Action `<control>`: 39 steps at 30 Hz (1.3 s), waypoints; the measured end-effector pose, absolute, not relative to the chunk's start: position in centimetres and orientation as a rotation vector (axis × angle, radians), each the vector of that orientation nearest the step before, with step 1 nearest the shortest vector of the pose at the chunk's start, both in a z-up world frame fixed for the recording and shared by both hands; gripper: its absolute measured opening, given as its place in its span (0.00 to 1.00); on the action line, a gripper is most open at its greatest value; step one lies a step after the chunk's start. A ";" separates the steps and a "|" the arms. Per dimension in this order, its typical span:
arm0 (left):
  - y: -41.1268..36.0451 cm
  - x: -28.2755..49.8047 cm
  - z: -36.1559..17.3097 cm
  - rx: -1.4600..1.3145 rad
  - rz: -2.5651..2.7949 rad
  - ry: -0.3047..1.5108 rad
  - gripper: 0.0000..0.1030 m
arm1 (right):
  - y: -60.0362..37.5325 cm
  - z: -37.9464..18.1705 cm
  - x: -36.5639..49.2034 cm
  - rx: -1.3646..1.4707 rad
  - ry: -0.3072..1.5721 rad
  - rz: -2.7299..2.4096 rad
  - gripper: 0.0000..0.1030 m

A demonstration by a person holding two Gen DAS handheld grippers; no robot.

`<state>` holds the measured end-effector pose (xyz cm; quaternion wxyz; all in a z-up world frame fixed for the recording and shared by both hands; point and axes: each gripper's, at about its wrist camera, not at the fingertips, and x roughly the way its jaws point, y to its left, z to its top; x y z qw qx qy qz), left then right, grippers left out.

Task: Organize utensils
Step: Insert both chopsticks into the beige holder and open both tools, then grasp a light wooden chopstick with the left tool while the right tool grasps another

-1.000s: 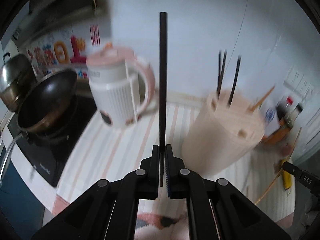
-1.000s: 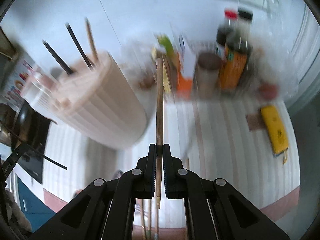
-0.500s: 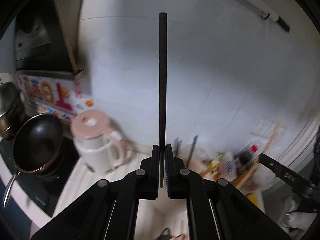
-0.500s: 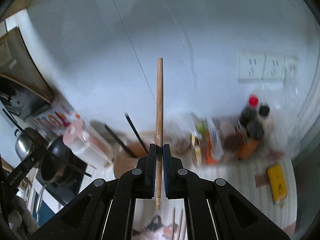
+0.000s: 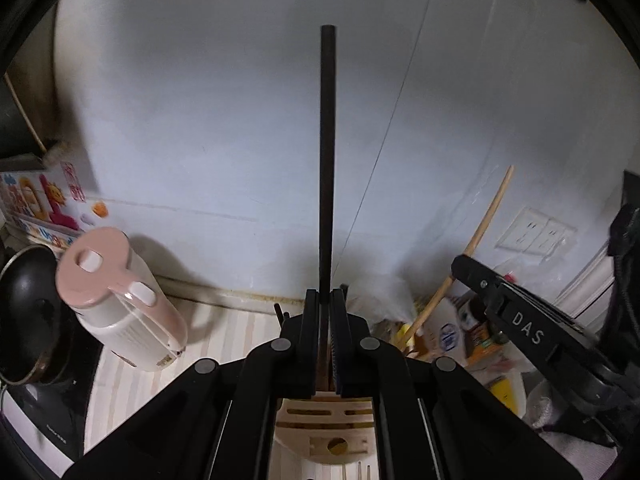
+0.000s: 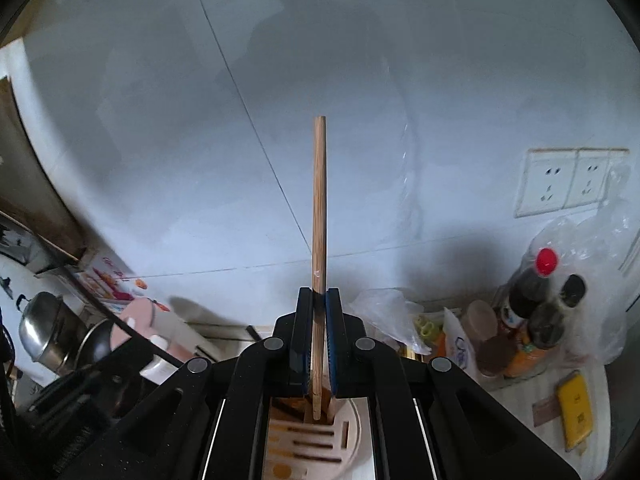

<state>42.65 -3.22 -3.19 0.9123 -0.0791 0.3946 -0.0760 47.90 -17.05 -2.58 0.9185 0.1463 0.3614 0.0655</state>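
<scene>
Black against the pale tiled wall [image 5: 200,128], a single black chopstick [image 5: 327,160] stands straight up out of the left hand-held gripper [image 5: 325,300], whose jaws are clamped tight on its lower part. Below those jaws sits the beige utensil holder [image 5: 326,436], its top pierced with slots and a round hole (only the near part shows between the gripper's arms). To the left on the striped desk [image 5: 224,336] stands a pink-lidded kettle [image 5: 120,300], with a dark pan [image 5: 28,312] further left on the stove.

From the right wrist view, the right hand-held gripper [image 6: 319,300] is likewise closed on a wooden chopstick [image 6: 319,200], which rises upright in front of the wall; its lower end hangs just above the slotted top of the holder [image 6: 316,440], and I cannot tell whether it touches. In the left view the same wooden chopstick [image 5: 480,240] leans diagonally from the right gripper [image 5: 464,268], well to the right.

Sauce bottles [image 6: 532,300] and a plastic bag [image 6: 384,312] crowd the desk's back right, below a wall socket [image 6: 568,184]. A yellow packet [image 6: 576,412] lies near the right edge.
</scene>
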 end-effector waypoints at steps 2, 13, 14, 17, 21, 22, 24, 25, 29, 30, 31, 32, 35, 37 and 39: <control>-3.5 43.5 -4.6 -0.155 -0.160 0.846 0.03 | -16.6 -3.9 48.7 0.286 0.757 0.140 0.06; -1.9 40.3 -1.6 -0.139 -0.095 0.860 0.83 | -18.6 -5.4 48.6 0.338 0.879 0.164 0.48; -1.5 39.6 -1.6 -0.138 -0.081 0.853 0.83 | -19.2 -5.2 48.0 0.342 0.878 0.154 0.48; -0.6 38.1 -2.6 -0.125 -0.025 0.875 0.98 | -20.9 -5.1 45.2 0.335 0.881 0.093 0.60; -0.6 35.4 -5.1 -0.084 0.018 0.890 1.00 | -23.5 -7.3 41.0 0.340 0.918 -0.005 0.66; -0.8 35.0 -6.0 -0.073 0.021 0.907 1.00 | -24.1 -8.1 40.4 0.347 0.930 -0.020 0.69; -1.3 34.2 -8.5 -0.055 0.015 0.969 1.00 | -25.3 -10.3 38.6 0.368 0.964 -0.050 0.73; -1.6 33.8 -9.9 -0.041 0.016 1.005 1.00 | -25.6 -11.1 38.1 0.368 0.981 -0.065 0.73; -3.4 32.1 -14.1 0.000 0.015 1.072 1.00 | -26.7 -15.5 35.8 0.367 1.063 -0.105 0.73; -4.0 31.7 -15.3 0.009 0.018 1.092 1.00 | -27.1 -16.9 35.1 0.364 1.092 -0.119 0.73; -4.6 31.4 -16.5 0.022 0.020 1.112 1.00 | -27.6 -17.7 34.6 0.364 1.109 -0.126 0.73; -5.2 31.1 -17.4 0.034 0.017 1.130 1.00 | -28.0 -18.7 34.1 0.367 1.129 -0.129 0.73; -7.4 30.1 -20.7 0.073 -0.010 1.199 1.00 | -28.8 -22.2 32.7 0.372 1.214 -0.137 0.68; -8.6 29.6 -22.8 0.083 -0.032 1.241 1.00 | -29.0 -24.2 31.9 0.369 1.266 -0.132 0.58; -9.7 29.3 -24.9 0.079 -0.056 1.294 1.00 | -28.9 -26.1 31.2 0.368 1.317 -0.123 0.47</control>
